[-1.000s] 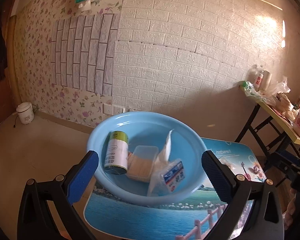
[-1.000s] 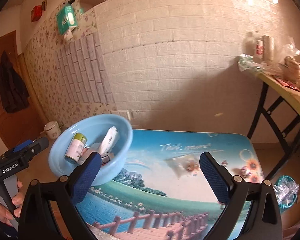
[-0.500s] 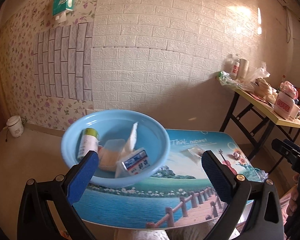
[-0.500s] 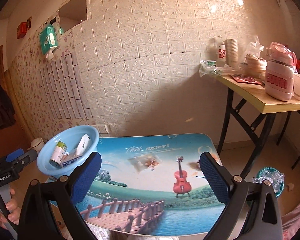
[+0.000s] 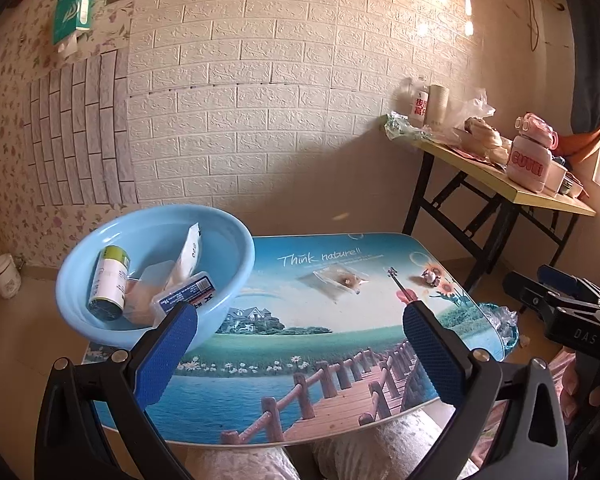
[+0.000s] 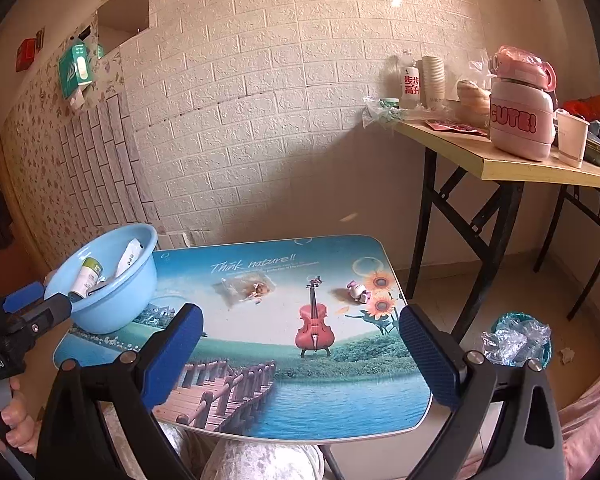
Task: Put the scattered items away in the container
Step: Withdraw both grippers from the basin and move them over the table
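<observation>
White brick wall behind printed bench (image 6: 340, 400); basin (image 5: 236, 240) parked at left corner, within reach; plastic packet (image 6: 246, 289) and small toy (image 6: 357, 290) left out; both tools, left tool (image 5: 298, 352) and right tool (image 6: 300, 356), spread apart, empty.

A lived-in home room: white embossed brick-pattern wall panels (image 6: 300, 92) beside floral wallpaper (image 5: 4, 128), a yellow folding side counter (image 6: 512, 164) crowded with a pink "CUTE!" flask (image 6: 520, 120), stacked paper cups (image 6: 433, 80), bagged food.
</observation>
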